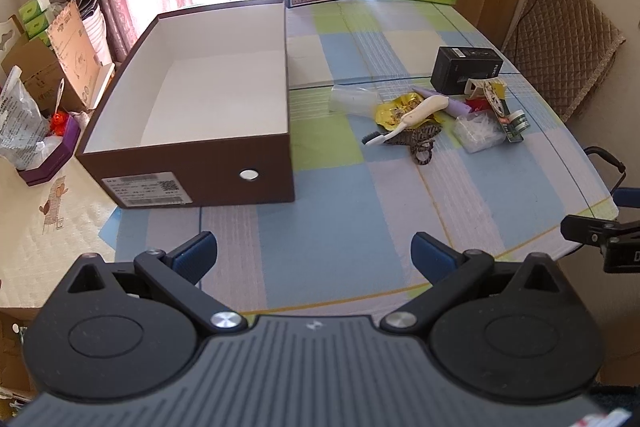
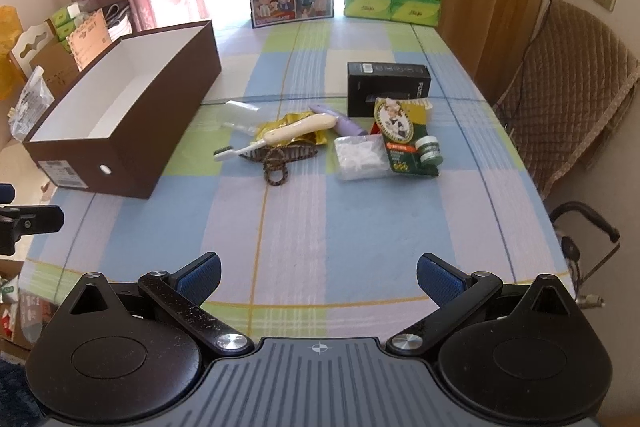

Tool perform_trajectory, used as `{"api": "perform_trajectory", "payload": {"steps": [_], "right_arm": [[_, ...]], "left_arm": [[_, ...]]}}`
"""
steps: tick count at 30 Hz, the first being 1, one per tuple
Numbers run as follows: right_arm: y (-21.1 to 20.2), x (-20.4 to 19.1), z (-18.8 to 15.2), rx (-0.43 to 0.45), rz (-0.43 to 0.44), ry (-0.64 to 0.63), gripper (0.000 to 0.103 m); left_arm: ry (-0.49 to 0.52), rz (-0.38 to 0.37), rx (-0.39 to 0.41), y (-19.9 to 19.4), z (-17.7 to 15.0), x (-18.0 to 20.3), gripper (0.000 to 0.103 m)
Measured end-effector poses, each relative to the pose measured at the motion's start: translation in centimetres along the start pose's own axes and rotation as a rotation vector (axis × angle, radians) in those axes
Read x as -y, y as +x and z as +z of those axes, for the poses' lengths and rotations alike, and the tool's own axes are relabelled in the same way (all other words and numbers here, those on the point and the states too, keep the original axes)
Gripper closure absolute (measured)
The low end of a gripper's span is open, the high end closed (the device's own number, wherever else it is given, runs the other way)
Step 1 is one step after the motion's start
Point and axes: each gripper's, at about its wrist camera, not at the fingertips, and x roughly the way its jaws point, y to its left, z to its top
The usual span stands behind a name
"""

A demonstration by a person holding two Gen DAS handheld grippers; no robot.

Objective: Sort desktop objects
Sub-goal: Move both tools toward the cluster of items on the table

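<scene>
Right wrist view: I held both the right gripper [image 2: 319, 277] and left gripper [image 1: 314, 255] spread wide, empty; brown box [image 2: 132, 131] empty, clutter pile [image 2: 320, 143] unsorted.

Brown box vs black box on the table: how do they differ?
The brown box is open-topped with a white interior and holds nothing; the black box is closed. The brown box is far larger and longer than the black box. The brown box stands apart on the left; the black box sits at the back of the clutter pile, with the green card pack right in front of it. Both are rectangular cartons resting on the checked tablecloth.
</scene>
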Motion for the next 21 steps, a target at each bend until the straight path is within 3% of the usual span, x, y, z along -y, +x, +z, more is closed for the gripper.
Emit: {"api": "perform_trajectory", "payload": {"steps": [21], "right_arm": [[3.5,7.7,2.7,0.069,0.010,0.024,0.002]], "left_arm": [[0.077,-0.096,0.037,5.6,4.8,6.2,0.001]]}}
